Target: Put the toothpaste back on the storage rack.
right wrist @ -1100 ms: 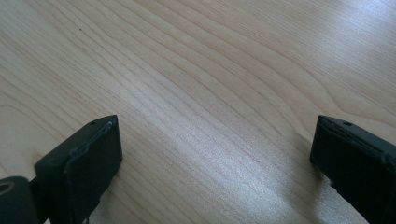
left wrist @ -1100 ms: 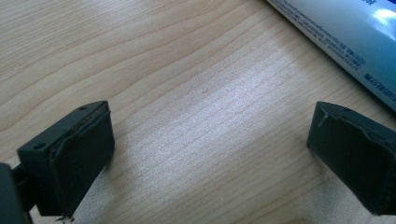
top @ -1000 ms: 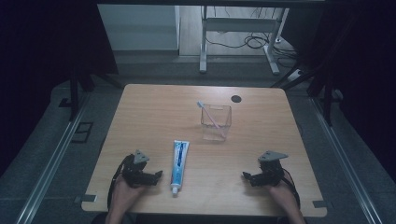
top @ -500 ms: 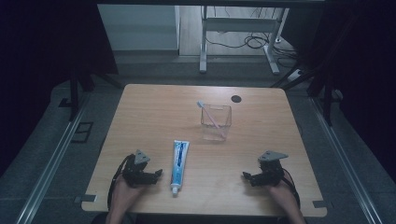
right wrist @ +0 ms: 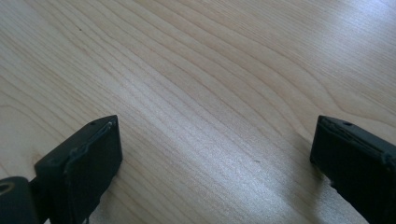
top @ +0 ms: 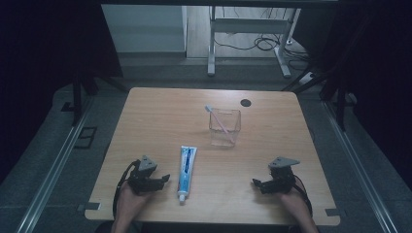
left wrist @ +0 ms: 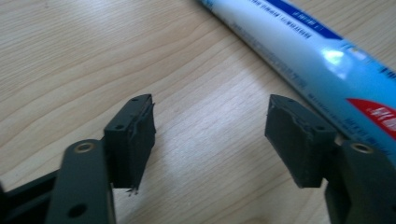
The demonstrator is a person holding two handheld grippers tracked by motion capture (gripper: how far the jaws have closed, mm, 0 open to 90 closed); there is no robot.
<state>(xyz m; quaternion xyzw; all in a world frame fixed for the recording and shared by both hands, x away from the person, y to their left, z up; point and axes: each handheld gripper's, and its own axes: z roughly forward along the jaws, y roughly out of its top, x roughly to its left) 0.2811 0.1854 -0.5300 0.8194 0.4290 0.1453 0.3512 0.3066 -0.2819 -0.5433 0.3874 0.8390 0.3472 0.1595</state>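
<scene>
A blue and white toothpaste tube (top: 186,172) lies on the wooden table (top: 160,121), cap toward the front edge. My left gripper (top: 163,179) rests just left of it, pointing at the tube. Its jaws have just been closing, and they still stand apart with only bare wood between them. In the left gripper view the tube (left wrist: 322,60) runs past the outside of the right-hand jaw of the left gripper (left wrist: 210,107). My right gripper (top: 255,183) lies near the front right, and its wide-open jaws (right wrist: 217,128) hold nothing. A clear cup (top: 225,127) holds a pink toothbrush (top: 218,121).
A small black disc (top: 246,103) is set in the table near the back right. Bare wood lies between the two grippers and behind the cup. Dark floor, rails and a desk frame surround the table.
In the high view the left gripper stays beside the tube at nearly the same spot. The right gripper, tube and cup have not moved.
</scene>
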